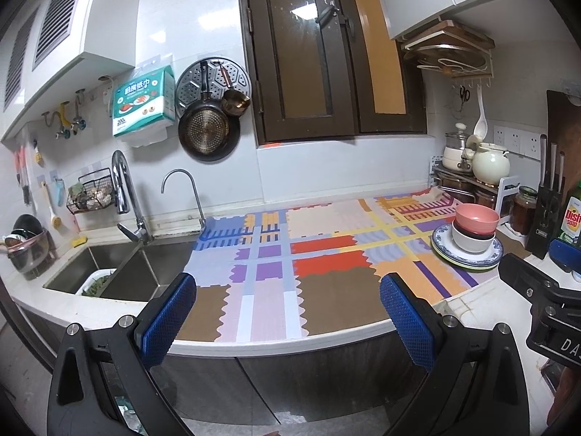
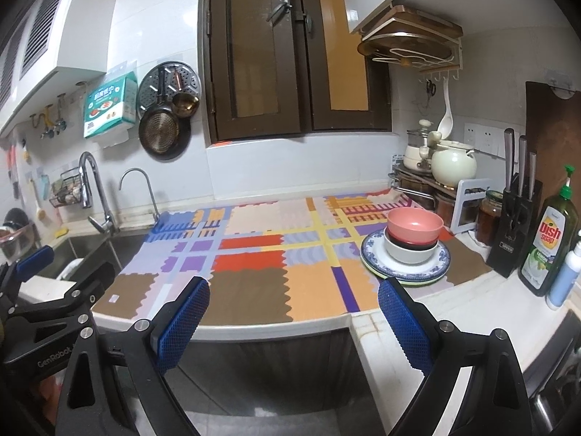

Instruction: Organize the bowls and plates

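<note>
A stack stands on the right side of the patterned mat (image 1: 276,254): blue-rimmed plates (image 1: 441,245) at the bottom, then a white bowl (image 1: 472,242), a dark bowl and a pink bowl (image 1: 476,218) on top. The right wrist view shows the same plates (image 2: 374,258), white bowl (image 2: 408,252) and pink bowl (image 2: 414,227). My left gripper (image 1: 288,310) is open and empty, held before the counter's front edge. My right gripper (image 2: 294,318) is open and empty, also at the front edge, short of the stack.
A sink (image 1: 120,272) with two taps lies at the left. At the right stand a knife block (image 2: 515,232), a dish soap bottle (image 2: 548,247), jars and a rack with pots (image 2: 450,167). Pans hang on the wall (image 1: 208,130).
</note>
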The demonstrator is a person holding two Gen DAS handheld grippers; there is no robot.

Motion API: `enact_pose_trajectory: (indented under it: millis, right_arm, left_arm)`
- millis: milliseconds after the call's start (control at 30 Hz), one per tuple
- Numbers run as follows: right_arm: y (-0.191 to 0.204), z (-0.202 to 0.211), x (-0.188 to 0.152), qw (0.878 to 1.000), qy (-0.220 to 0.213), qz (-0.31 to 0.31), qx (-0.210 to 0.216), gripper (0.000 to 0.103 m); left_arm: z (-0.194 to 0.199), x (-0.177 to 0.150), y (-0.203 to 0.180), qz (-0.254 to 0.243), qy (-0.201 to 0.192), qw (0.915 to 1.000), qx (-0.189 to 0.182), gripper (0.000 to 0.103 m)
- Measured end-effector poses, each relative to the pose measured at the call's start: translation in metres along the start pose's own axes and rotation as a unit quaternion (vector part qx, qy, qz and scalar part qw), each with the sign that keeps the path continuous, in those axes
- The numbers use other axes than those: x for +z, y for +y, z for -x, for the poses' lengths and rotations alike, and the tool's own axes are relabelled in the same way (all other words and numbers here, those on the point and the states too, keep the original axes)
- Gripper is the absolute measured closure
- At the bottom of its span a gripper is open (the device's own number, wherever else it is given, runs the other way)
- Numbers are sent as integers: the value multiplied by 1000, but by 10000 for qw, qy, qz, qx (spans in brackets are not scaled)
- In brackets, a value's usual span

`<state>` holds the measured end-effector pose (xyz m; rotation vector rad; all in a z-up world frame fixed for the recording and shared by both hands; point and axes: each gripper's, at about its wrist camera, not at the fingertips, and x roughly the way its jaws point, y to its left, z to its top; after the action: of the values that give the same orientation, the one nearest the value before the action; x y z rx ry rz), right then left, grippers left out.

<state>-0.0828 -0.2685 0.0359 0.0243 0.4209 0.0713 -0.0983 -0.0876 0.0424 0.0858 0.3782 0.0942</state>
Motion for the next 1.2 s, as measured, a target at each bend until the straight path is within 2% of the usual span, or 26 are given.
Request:
enact_pose_trajectory:
  millis: [1200]
  right_arm:
    - [-4, 20, -5, 9999, -106, 60, 102, 8]
  left_arm:
    - [18, 0, -7, 30, -48, 9999, 89, 0]
